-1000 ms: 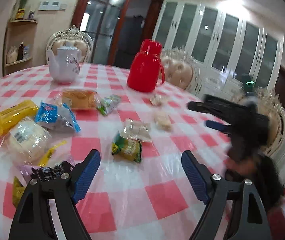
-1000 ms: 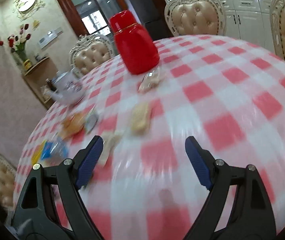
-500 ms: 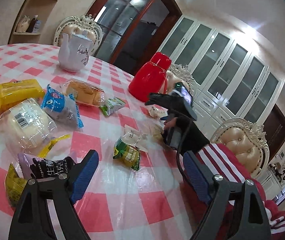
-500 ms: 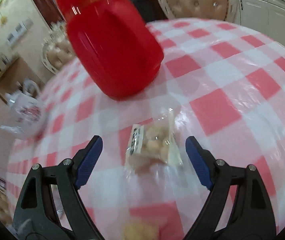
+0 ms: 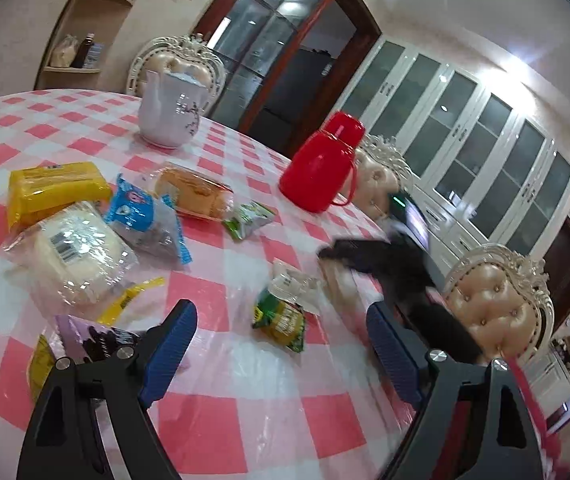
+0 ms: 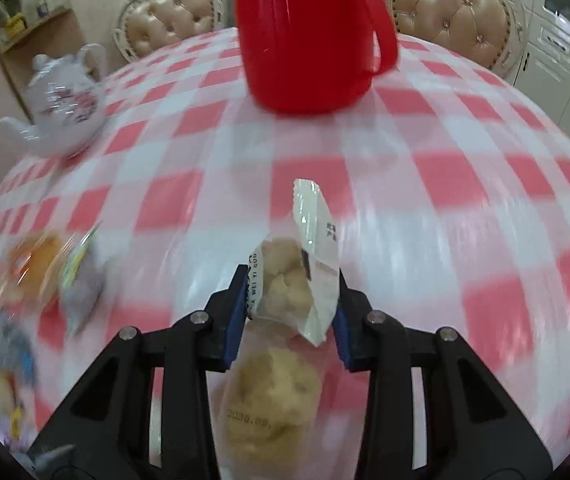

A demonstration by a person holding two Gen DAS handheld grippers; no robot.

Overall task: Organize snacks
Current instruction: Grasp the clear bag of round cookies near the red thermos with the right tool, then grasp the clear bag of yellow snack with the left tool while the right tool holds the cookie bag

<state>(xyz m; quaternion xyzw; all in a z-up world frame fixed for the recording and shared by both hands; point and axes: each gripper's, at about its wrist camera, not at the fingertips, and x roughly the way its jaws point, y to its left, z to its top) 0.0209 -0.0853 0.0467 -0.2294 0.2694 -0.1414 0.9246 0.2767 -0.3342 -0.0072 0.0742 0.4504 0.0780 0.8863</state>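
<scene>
My right gripper (image 6: 289,306) is shut on a clear pastry packet (image 6: 291,276) and holds it above the checked table (image 6: 425,200); a second beige pastry (image 6: 273,396) lies below it. In the left wrist view the right gripper (image 5: 381,260) is a dark blur over the table. My left gripper (image 5: 281,352) is open and empty, low over the table's near edge. A green snack bag (image 5: 281,320) lies just ahead of it. Left of it lie several snacks: a yellow pack (image 5: 55,192), a white bun pack (image 5: 73,256), a blue bag (image 5: 145,216), a bread pack (image 5: 193,192).
A red thermos jug (image 5: 321,168) and a white teapot (image 5: 171,114) stand at the back of the table. Padded chairs (image 5: 497,304) ring the table. A small green bag (image 5: 247,218) and a purple packet (image 5: 93,340) also lie on the cloth.
My right gripper has closed on the pastry packet and lifted it off the table. The left gripper stays open and has tilted a little.
</scene>
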